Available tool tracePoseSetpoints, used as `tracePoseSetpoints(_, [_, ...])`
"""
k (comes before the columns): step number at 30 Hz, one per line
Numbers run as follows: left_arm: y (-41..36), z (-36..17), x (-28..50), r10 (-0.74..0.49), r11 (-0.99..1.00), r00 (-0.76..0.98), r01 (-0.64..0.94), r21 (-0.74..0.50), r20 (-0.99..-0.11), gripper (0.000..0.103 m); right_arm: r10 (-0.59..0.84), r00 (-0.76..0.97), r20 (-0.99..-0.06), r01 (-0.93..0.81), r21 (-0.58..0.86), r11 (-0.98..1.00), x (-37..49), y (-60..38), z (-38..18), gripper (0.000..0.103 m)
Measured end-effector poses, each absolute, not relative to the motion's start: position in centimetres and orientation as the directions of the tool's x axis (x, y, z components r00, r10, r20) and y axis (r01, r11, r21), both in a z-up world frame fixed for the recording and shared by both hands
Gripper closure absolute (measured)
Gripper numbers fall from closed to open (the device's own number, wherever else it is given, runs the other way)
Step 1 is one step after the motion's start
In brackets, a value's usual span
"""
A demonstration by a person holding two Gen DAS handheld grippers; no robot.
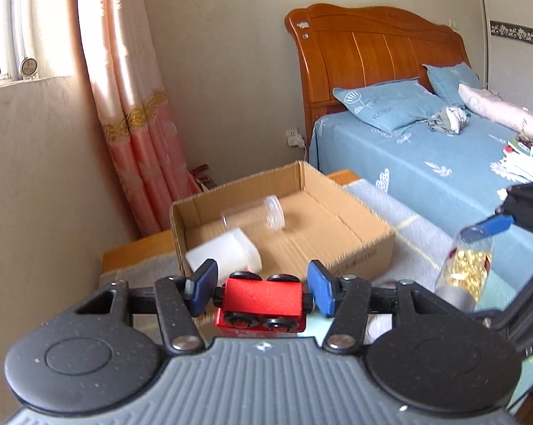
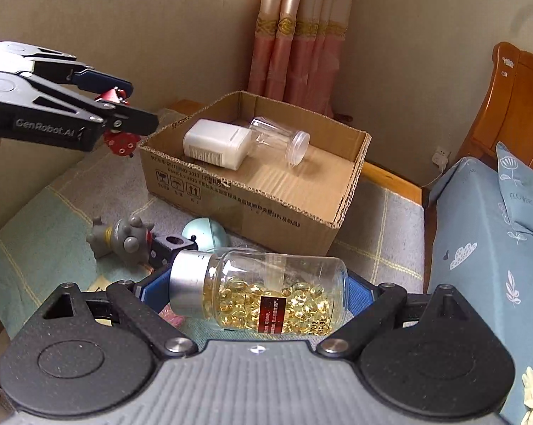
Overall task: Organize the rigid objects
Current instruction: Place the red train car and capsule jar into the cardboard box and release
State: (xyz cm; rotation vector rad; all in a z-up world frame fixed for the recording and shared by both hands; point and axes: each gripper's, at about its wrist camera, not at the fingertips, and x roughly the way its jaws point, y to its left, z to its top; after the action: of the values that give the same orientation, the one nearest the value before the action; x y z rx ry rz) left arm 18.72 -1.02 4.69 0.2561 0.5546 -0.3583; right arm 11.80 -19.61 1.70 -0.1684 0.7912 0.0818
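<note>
L side first: my left gripper (image 1: 261,288) is clamped on a red toy train car (image 1: 263,299), blue pads pressing both ends, wheels facing the cam and up top. It's held in the air, short of the cardboard box (image 1: 365,248).

R side: right gripper (image 2: 256,294) has a clear capsule bottle (image 2: 266,292) w/ silver cap, lying sideways btwn the pads, gripped at cap end and base, full of yellow softgels.

Past that, on the checked blanket (image 2: 46,212): grey toy figure (image 2: 123,237), dark blue block (image 2: 170,244) touching it, pale teal round thing (image 2: 204,235) just behind, near the box's front wall.

Further out, inside the box: white plastic bottle (image 2: 217,143) on its side, and an empty clear jar (image 2: 280,143) also on its side, touching it.

Beyond: pink curtain (image 2: 302,35), wooden headboard (image 1: 380,46), blue bed (image 1: 426,163).
</note>
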Motion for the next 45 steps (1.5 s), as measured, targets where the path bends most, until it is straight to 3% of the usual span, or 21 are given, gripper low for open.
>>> tracePoseSetpoints(12, [-2.0, 2.5, 25.2, -0.187, 0.938, 0.783, 0.323, 0.130, -0.593, 0.046, 0.002, 0.734, -0.680, -0.122, -0.129, 0.984, 15.2, -21.2, 3.5, 0.006])
tracePoseSetpoints(13, [-1.9, 2.3, 25.4, -0.178, 0.943, 0.787, 0.308, 0.126, -0.590, 0.038, 0.001, 0.735, -0.678, -0.119, -0.128, 0.985, 15.4, -21.3, 3.6, 0.006])
tracePoseSetpoints(14, [-1.6, 2.2, 25.6, -0.172, 0.947, 0.785, 0.298, 0.118, -0.596, 0.019, 0.001, 0.736, -0.677, -0.116, -0.125, 0.985, 15.7, -21.4, 3.6, 0.006])
tracePoseSetpoints(16, [-1.2, 2.0, 25.2, -0.165, 0.953, 0.793, 0.282, 0.113, -0.586, 0.007, 0.001, 0.735, -0.678, -0.113, -0.120, 0.986, 16.2, -21.6, 3.7, 0.006])
tracePoseSetpoints(26, [0.9, 1.5, 21.1, -0.163, 0.969, 0.792, 0.239, 0.053, -0.589, 0.004, 0.003, 0.741, -0.672, -0.092, -0.098, 0.991, 18.4, -21.9, 4.5, 0.006])
tracePoseSetpoints(37, [4.5, 0.7, 18.0, -0.056, 0.998, 0.801, 0.067, -0.003, -0.596, 0.002, 0.025, 0.701, -0.713, -0.056, -0.020, 0.998, 24.2, -22.0, 4.7, 0.006])
tracePoseSetpoints(45, [6.7, 0.7, 16.7, -0.032, 0.999, 0.809, 0.019, -0.029, -0.587, 0.002, -0.026, 0.684, -0.729, -0.002, -0.038, 0.999, 29.9, -22.0, 4.6, 0.006])
